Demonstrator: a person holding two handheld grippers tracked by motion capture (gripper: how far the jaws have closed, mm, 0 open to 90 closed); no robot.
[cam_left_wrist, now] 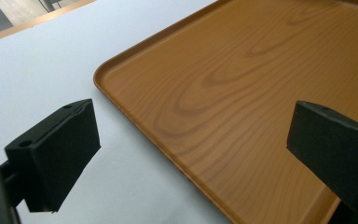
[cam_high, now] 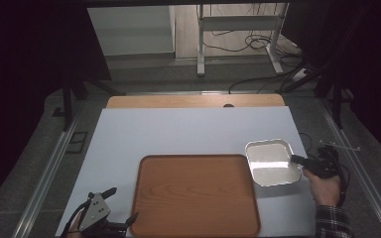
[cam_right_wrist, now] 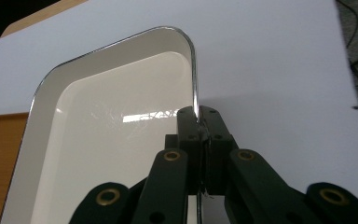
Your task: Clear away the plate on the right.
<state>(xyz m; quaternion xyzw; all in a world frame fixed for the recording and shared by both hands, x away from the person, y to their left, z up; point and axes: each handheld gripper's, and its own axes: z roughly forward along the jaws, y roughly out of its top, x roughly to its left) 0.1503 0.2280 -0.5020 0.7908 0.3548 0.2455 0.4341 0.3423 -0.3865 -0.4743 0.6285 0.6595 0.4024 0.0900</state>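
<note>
Near the desk's front left corner, the left gripper (cam_high: 114, 208) hangs with its jaws spread and nothing between them, straddling the near left corner of the bare wooden tray (cam_high: 196, 194). Toward the desk's right edge, the right gripper (cam_high: 297, 159) is pinched on the rim of the white enamel dish (cam_high: 273, 162), just beside the tray's far right corner. The dish is gripped; moving it, likely onto the tray, looks left to do.
</note>
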